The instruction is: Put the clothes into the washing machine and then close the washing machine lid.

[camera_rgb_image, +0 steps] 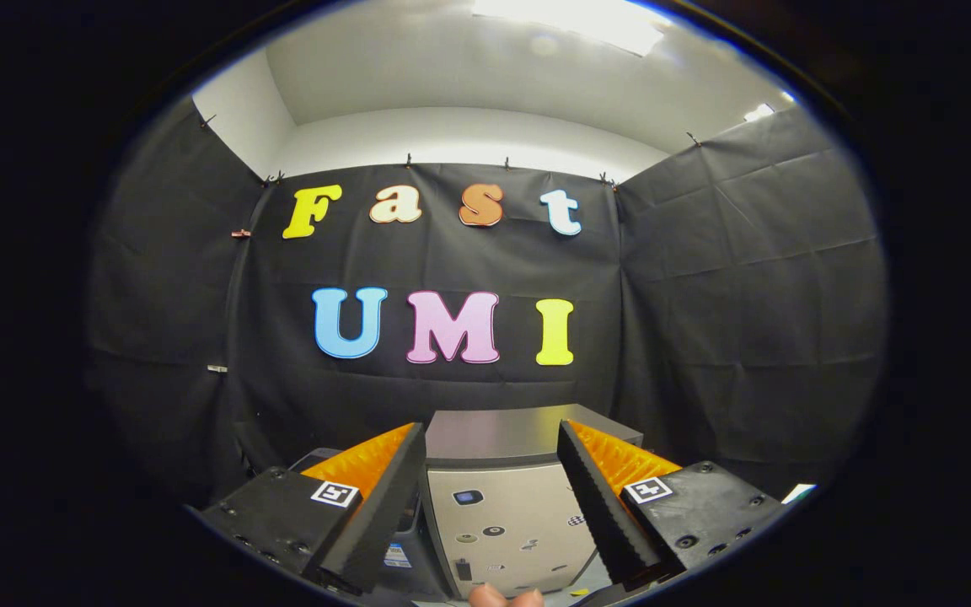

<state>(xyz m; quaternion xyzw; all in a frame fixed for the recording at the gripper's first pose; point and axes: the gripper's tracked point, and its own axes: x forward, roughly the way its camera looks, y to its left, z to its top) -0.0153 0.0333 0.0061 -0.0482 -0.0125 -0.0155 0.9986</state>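
Gripper view: tool held high, fingers spread wide, nothing between them. Washer, a grey box with a flat top, sits just ahead and below, framed in the gap between the fingers, front panel facing the tool. The top looks flat, so the lid may be down; can't tell for sure. Clothes can't be made out here, so whether they are inside is unsettled. Fingertips of a person show at the bottom, near the washer's front. Key relation: washer dead ahead, centred, lower than the tool.
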